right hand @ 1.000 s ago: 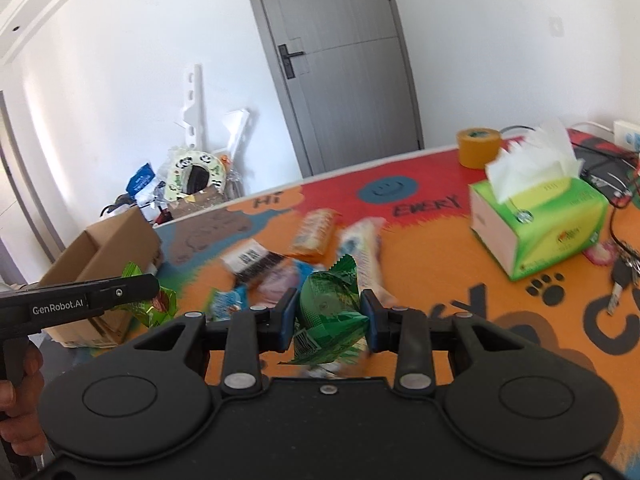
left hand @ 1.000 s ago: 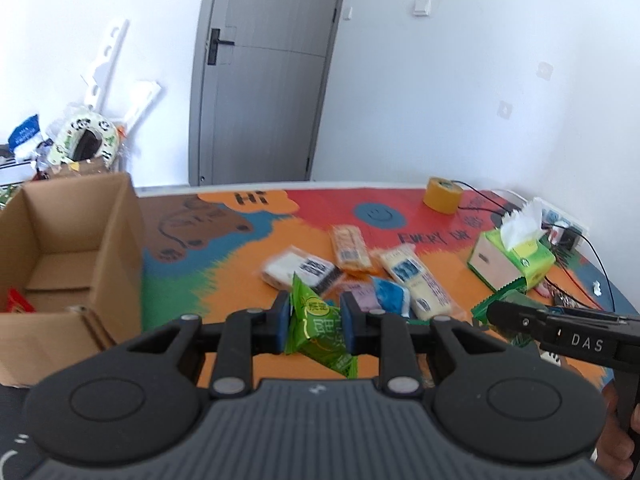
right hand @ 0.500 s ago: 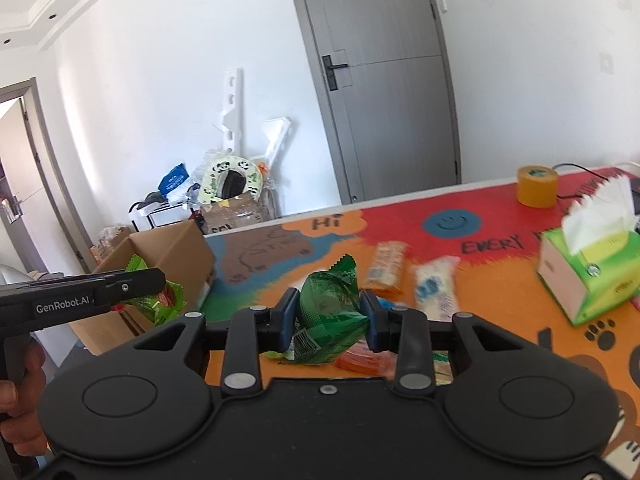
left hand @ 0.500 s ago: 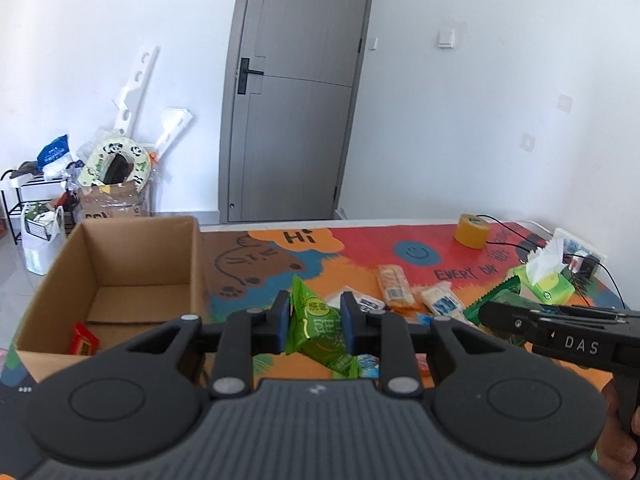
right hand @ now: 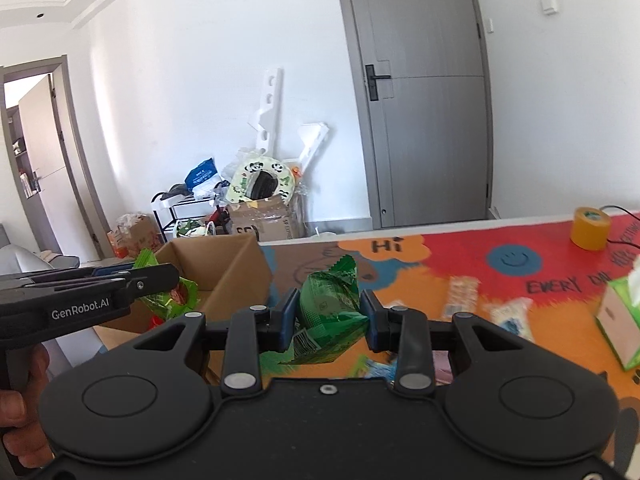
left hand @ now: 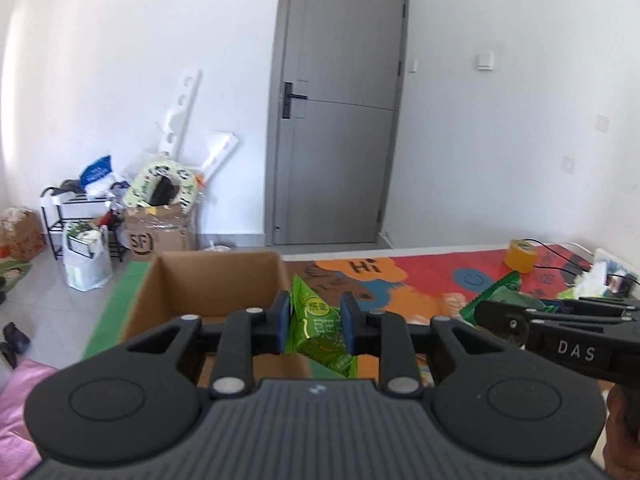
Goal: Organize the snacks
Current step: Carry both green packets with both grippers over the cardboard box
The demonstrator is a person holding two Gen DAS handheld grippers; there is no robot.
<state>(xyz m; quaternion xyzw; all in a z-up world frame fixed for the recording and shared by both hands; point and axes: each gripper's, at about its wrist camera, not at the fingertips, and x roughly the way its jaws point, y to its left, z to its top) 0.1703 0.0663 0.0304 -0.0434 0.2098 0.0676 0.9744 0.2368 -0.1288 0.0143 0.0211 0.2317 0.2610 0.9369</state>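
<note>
Between the blue pads of the left gripper (left hand: 314,326) sits a bright light-green foil snack packet (left hand: 318,330), pinched upright and held in the air at the near right corner of the open brown cardboard box (left hand: 208,280). Its lower end hangs below the pads. The right gripper (right hand: 330,316) is clamped on a crumpled dark-green foil snack packet (right hand: 330,308), raised above the colourful printed table mat (right hand: 440,264) just right of the same box. Several pale wrapped snacks (right hand: 460,300) lie on the mat further right, near a green tissue box (right hand: 620,320). A yellow tape roll (right hand: 590,228) stands by the far edge.
</note>
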